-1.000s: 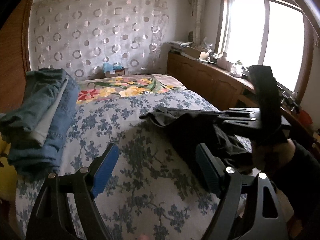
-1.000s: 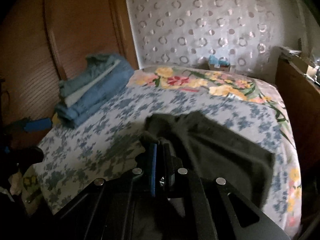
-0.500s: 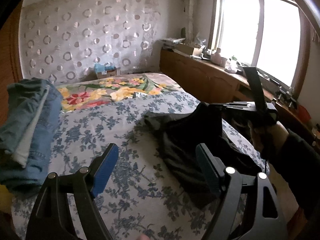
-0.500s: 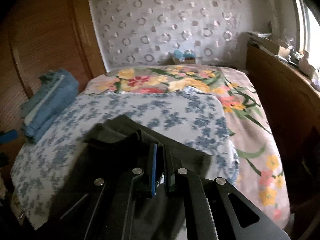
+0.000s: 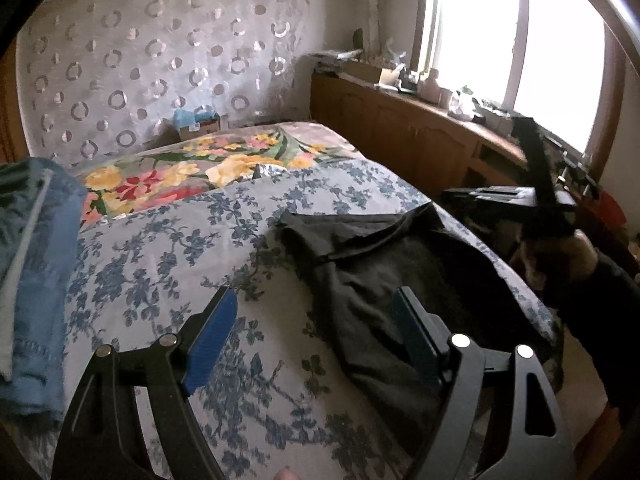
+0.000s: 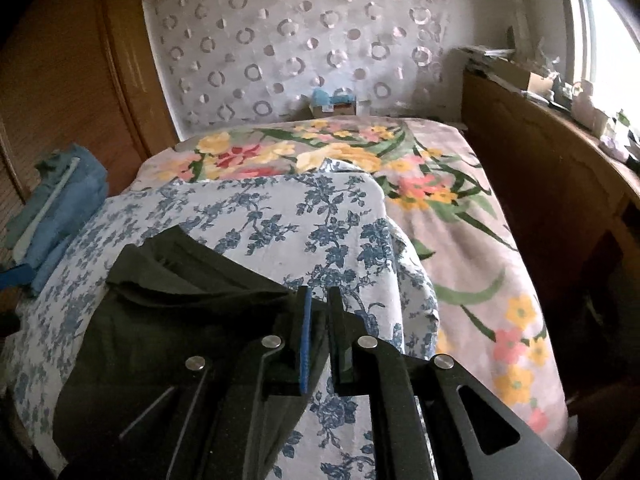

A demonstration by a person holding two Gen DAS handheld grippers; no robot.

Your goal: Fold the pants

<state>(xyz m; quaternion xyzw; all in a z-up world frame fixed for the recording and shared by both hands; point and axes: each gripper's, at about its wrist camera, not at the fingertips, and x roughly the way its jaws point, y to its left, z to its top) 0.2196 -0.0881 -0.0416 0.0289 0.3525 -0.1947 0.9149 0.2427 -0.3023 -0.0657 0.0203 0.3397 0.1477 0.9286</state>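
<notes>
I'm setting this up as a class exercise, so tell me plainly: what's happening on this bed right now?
A person is folding dark pants on a bed with a blue flowered sheet, holding a claw in each hand. The right claw sits at the pants' edge, its jaws just parting a little. The left claw hangs wide open above the sheet and pants, holding nothing. Folded jeans lie stacked off to the side.

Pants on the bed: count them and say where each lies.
2, maybe more. Dark pants spread on the blue-flowered sheet; folded blue jeans at its left edge, where the stack may hide others.
</notes>
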